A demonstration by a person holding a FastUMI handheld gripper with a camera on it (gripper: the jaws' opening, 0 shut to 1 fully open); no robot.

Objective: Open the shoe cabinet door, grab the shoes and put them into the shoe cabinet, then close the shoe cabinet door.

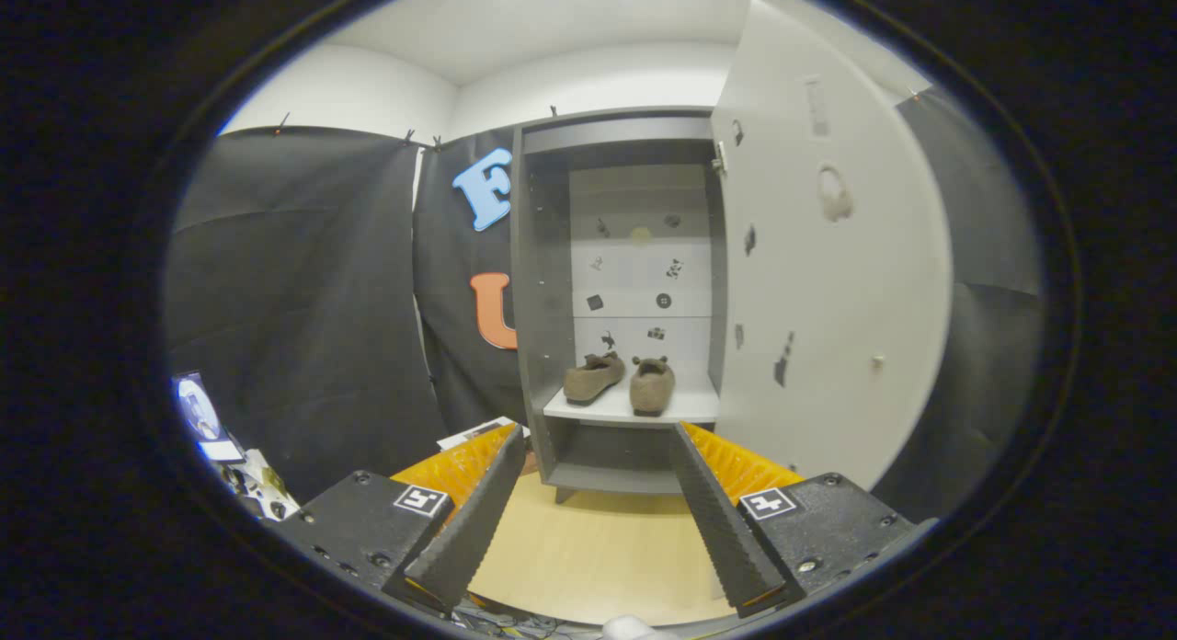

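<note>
Risk lies at the open cabinet door (828, 254) on the right: with shoes (618, 381) shelved far ahead and your gripper (599, 502) spread empty, a careless push may slam it.

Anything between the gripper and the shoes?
Nothing. In the gripper view the open gripper empty, faces the shoes on the shelf beyond; door swung aside.

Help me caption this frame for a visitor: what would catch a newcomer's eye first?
Probably the pair of brown shoes, side by side on the white shelf inside the grey shoe cabinet, beyond the fingers. Next, the big white cabinet door, swung wide open on the cabinet's right. The gripper is open and holds nothing, its ribbed fingers framing the cabinet's lower part.
</note>
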